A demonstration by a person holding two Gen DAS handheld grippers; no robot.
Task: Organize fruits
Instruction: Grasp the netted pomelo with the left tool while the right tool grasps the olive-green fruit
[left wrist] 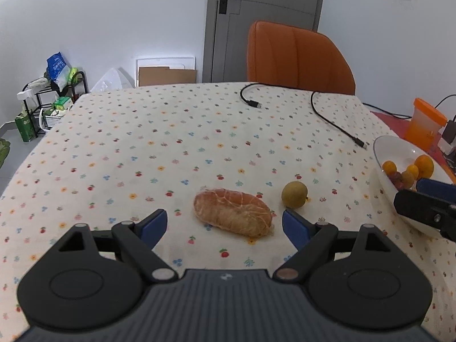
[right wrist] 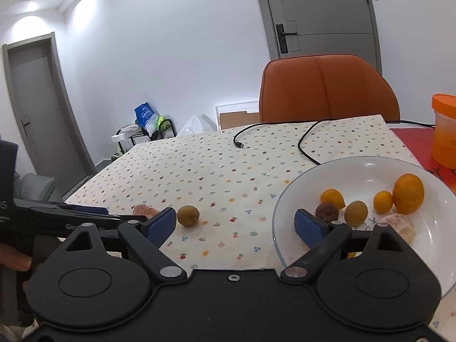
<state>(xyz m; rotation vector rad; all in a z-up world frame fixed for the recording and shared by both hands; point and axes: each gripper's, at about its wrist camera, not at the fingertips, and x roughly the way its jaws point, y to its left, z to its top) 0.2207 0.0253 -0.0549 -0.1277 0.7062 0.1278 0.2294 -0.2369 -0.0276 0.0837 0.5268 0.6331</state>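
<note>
Hovering just short of a peeled citrus segment (left wrist: 233, 212), the left gripper (left wrist: 225, 228) has its blue-padded jaws spread wide, nothing between them; the segment lies on the flowered tablecloth (left wrist: 171, 148) just ahead of the gap. Close to the right of the segment sits a small yellow-green fruit (left wrist: 294, 198), loose on the cloth and near the right-hand pad.

The right gripper (right wrist: 238, 228) is likewise wide open and empty, its left pad over the cloth and its right pad over the near rim of a white bowl (right wrist: 285, 199). In the bowl lie a large orange (right wrist: 408, 193), two smaller orange fruits (right wrist: 332, 198) (right wrist: 383, 201), a green-yellow fruit (right wrist: 356, 213), a dark brown fruit (right wrist: 327, 211) and a peeled piece (right wrist: 400, 226) near the front.

Farther out, two black cables (left wrist: 333, 119) trail across the cloth, an orange-lidded container (right wrist: 444, 131) stands to the right on a red mat, and an orange chair (left wrist: 296, 57) stands behind the table.
</note>
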